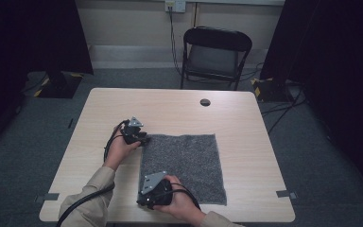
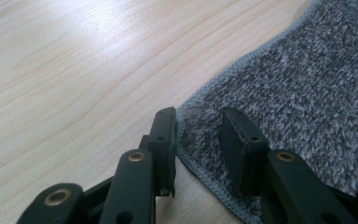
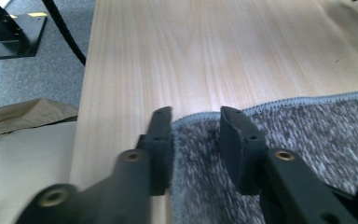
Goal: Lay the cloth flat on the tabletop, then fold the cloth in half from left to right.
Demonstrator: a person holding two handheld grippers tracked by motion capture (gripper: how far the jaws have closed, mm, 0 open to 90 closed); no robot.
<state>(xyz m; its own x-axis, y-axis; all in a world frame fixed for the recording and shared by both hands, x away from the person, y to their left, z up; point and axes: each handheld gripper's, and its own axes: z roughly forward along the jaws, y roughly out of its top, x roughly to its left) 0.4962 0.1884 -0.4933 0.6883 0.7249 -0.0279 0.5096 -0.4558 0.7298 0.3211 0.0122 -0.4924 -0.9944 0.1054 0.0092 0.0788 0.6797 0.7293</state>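
- Where the cloth (image 1: 183, 166) lies flat on the table (image 1: 246, 123): right of centre, near edge close to the table's near edge, bare wood well clear on the far side and to the right.
- Left of the cloth, a narrower strip of bare wood, taken up by both forearms.
- Beyond the table, a chair (image 1: 216, 54) against the wall, well apart from the work.
- Left gripper (image 1: 139, 138) at the cloth's far-left corner; right gripper (image 1: 142, 201) at its near-left corner.
- Left gripper view: jaws apart, straddling the corner of the cloth (image 2: 298, 79), one finger (image 2: 165, 140) on the wood just beside the stitched hem, the other finger (image 2: 237, 144) over the pile; nothing pinched.
- Right gripper view: jaws likewise apart, one finger (image 3: 161, 144) at the hem of the cloth (image 3: 307, 135), the other finger (image 3: 235, 140) above the pile; corner lying between them, not clamped.
- Cannot tell in either gripper view whether the fingertips press the cloth or hover just over it.
- Count: one cloth, one table, one chair, two grippers, two jaws on each, one round hole (image 1: 205, 102) in the tabletop near the far edge.
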